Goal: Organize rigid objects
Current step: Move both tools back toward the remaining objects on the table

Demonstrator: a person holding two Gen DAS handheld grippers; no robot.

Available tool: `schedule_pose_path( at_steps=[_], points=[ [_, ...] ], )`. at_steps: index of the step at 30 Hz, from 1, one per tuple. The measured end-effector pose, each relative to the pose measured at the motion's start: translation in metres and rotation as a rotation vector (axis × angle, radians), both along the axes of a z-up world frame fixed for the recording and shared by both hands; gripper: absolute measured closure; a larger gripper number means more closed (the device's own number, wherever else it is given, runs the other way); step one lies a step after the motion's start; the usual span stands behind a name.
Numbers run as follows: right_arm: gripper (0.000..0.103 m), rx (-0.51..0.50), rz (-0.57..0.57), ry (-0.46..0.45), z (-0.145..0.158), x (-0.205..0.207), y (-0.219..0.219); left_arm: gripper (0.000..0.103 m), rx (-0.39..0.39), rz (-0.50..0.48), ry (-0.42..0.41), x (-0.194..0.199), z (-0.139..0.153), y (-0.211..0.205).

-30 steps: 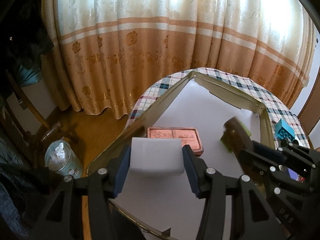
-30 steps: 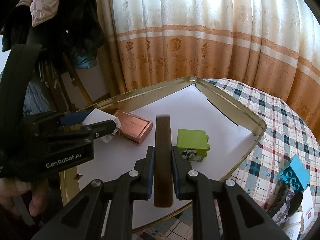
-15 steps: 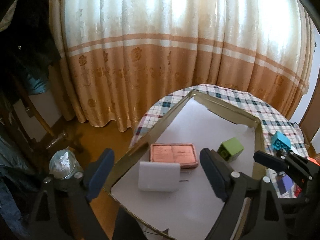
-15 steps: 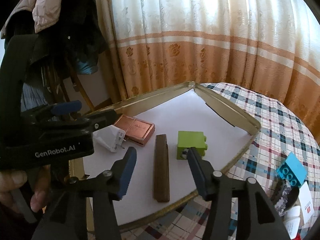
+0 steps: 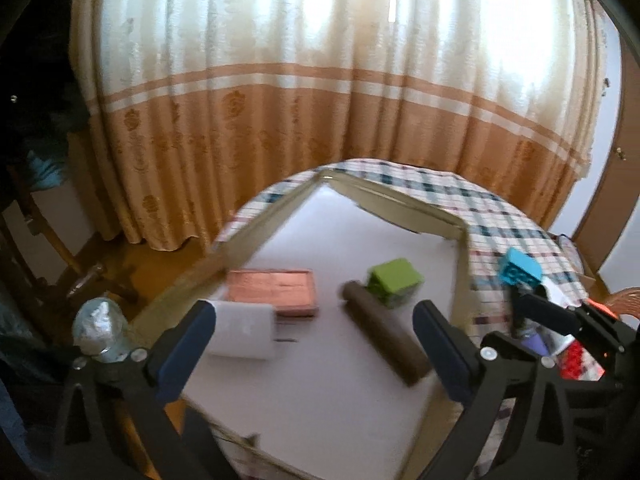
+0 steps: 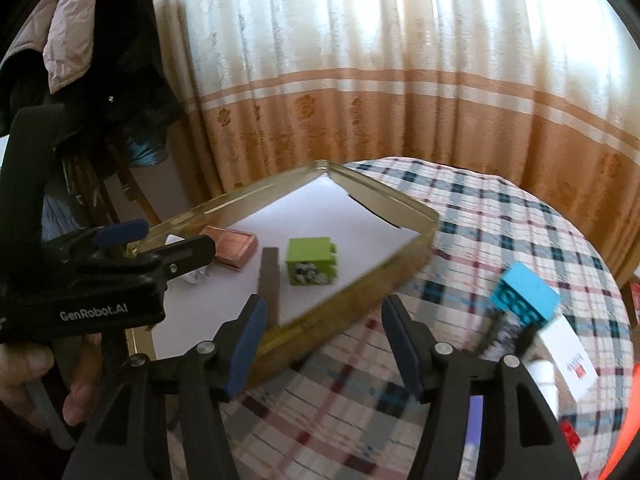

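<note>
A gold-rimmed tray lined with white paper holds a white block, a copper-pink tin, a dark brown bar and a green brick. My left gripper is open and empty above the tray's near end. My right gripper is open and empty over the tray's near rim and the cloth. A blue brick stands on other items right of the tray.
The round table has a checked cloth. White cards and red items lie at the right edge. Curtains hang behind. A chair and a bag stand on the floor at left. Coats hang at left.
Both grippers opened and let go: the left released the white block, the right released the brown bar. Both pulled back, and the right swung toward the right.
</note>
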State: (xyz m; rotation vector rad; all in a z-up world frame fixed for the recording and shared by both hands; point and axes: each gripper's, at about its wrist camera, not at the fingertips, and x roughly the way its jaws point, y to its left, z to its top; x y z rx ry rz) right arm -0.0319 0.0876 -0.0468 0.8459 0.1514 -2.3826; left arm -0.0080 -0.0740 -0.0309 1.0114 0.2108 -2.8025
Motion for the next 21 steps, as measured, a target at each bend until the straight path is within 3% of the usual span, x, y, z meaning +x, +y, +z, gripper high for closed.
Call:
schedule_pose_path(
  at_steps=[10,21],
  points=[
    [0.040,-0.005,-0.143,-0.014,-0.004,0.009,0.069,0.001,-0.010,-0.155,-0.003,-0.005,0.003,0.067],
    [0.039,0.003,-0.253,-0.047,-0.019,0.009,0.125,0.001,-0.040,-0.240,0.008,-0.011,0.008,0.110]
  ],
)
